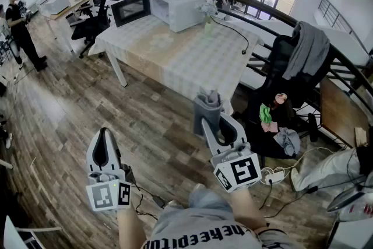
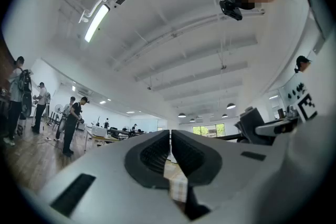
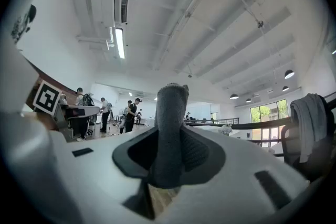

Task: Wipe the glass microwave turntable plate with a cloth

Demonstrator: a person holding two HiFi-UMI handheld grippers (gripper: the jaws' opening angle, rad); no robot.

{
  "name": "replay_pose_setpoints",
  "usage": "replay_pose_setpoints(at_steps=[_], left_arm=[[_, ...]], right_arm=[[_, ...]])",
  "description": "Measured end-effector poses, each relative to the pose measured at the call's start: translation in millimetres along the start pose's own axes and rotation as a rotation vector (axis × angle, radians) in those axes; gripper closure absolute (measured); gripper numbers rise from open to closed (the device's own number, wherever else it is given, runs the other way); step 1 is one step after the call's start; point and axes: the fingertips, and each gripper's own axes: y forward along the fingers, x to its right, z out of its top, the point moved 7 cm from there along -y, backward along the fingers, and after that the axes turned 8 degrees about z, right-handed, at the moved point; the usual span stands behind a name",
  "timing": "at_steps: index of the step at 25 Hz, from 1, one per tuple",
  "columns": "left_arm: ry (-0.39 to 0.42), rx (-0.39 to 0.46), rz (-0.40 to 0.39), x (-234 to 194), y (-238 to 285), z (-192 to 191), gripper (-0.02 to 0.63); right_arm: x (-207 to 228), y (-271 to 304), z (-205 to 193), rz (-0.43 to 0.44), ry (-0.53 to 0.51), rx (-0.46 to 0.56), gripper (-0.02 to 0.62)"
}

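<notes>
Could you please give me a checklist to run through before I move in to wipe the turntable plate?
1. Cloth held in right gripper: ok, jaws shut on it.
2. Left gripper free: ok, shut and empty.
3. Microwave door open: ok.
4. Glass plate located: cannot tell, not visible.
5. Table within reach: not ok, both grippers hang over the floor short of it.

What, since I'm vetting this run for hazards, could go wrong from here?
1. The grey cloth is only pinched as a narrow fold in the right gripper; hard rubbing might pull it free.
2. The power strip and its cables lie on the floor by the person's right side; a step there could trip them.
</notes>
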Motion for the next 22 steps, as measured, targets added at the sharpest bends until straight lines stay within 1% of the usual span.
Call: replay_pose_setpoints(at_steps=[12, 18, 22], left_arm=[[-0.013, -0.004, 0.014, 15.0, 6.6, -3.1, 0.594], [-0.010, 0.001, 0.008, 30.5, 19.2, -5.3, 0.594], [-0.007, 0.007, 0.004, 46.8, 29.3, -5.2, 0.594]], right_arm=[[18.7, 1.9, -0.5, 0.018, 0.004, 0.002, 0.485], [35.6, 4.2, -5.4, 0.023, 0.007, 0.001, 0.485], [50.8, 5.3, -3.6, 0.050, -0.004, 0.011, 0.485]])
